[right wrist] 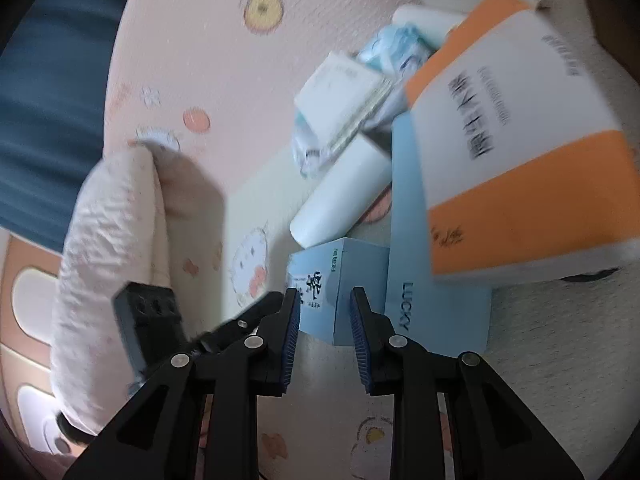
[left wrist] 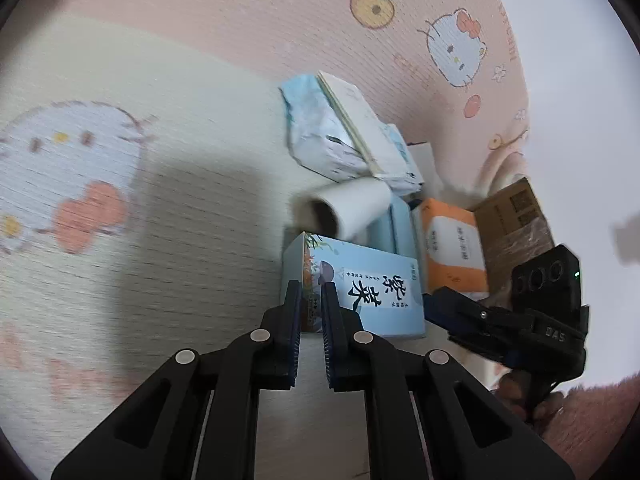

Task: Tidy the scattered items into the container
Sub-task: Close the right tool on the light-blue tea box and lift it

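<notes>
A light blue tea box (left wrist: 372,292) with black characters lies on the cartoon-print mat (left wrist: 160,200). My left gripper (left wrist: 311,286) is shut on the box's near left corner. My right gripper (left wrist: 434,304) comes in from the right at the box's other end. In the right wrist view the same box (right wrist: 320,276) has its near corner between the pads of my right gripper (right wrist: 325,294), shut on it. My left gripper (right wrist: 274,302) touches the box from the left. A brown cardboard box (left wrist: 516,216) stands behind.
Piled behind the tea box are a white roll (left wrist: 352,208), an orange tissue pack (left wrist: 452,244), a pale blue LUCKY box (right wrist: 436,312), a crumpled blue packet (left wrist: 316,132) and a white flat box (left wrist: 360,120). A fluffy pink sleeve (right wrist: 108,260) carries the left gripper.
</notes>
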The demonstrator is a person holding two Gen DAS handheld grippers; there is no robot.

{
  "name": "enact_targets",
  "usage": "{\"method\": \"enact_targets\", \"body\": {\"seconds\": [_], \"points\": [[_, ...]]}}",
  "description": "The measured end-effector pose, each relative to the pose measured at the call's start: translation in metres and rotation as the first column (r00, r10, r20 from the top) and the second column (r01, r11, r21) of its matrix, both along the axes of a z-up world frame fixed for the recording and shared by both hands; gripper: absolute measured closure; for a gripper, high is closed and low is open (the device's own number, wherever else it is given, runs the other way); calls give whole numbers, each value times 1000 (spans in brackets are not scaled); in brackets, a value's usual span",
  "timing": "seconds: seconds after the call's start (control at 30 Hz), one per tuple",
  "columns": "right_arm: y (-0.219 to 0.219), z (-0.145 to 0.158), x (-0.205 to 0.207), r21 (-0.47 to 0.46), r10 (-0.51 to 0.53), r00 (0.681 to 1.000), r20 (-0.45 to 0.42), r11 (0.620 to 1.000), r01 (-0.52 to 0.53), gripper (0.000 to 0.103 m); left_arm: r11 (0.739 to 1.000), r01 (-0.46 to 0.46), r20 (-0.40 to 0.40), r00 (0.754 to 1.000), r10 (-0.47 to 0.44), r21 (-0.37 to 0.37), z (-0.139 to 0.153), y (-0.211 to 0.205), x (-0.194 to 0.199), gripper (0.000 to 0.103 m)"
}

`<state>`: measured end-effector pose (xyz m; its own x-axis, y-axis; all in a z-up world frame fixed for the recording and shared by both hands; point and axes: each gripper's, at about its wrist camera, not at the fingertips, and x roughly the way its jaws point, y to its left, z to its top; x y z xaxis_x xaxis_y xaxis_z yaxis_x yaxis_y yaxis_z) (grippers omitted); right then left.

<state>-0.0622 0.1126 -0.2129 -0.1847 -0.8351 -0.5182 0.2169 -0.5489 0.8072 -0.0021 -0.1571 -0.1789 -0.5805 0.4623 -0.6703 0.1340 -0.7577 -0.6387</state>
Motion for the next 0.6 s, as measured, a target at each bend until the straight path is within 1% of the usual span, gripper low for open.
{"method": "enact_targets", "body": {"seconds": [0.1,0.17,0.23,0.3,0.4,0.5,0.57,0.6], "points": [[-1,17,2,25,11,998,-64,1000,-9,80,999,34,4,999,-34,-20,1,12,-8,93],[-3,18,2,35,20,997,-72,999,-17,80,998,47,10,999,-47,-30,0,16,-9,93],[-1,17,2,39,16,998,-61,999,-13,80,999,38,17,999,-38,-3,-2,13,-9,93],[1,16,2,7,25,998,-50,1000,-25,80,999,33,22,999,-33,23,-4,11,-9,93],[-6,23,2,17,56,995,-85,998,-55,80,999,34,26,999,-34,1,-2,10,-6,93],[-18,32,3,5,106,989,-106,994,-106,80,1000,14,34,999,-14,5,-2,7,0,93],[-24,37,7,25,127,983,-129,992,-125,80,999,13,36,999,-15,44,-5,2,2,97],[-25,38,8,35,133,982,-137,991,-129,80,998,7,39,999,-10,60,-5,1,2,97]]}}
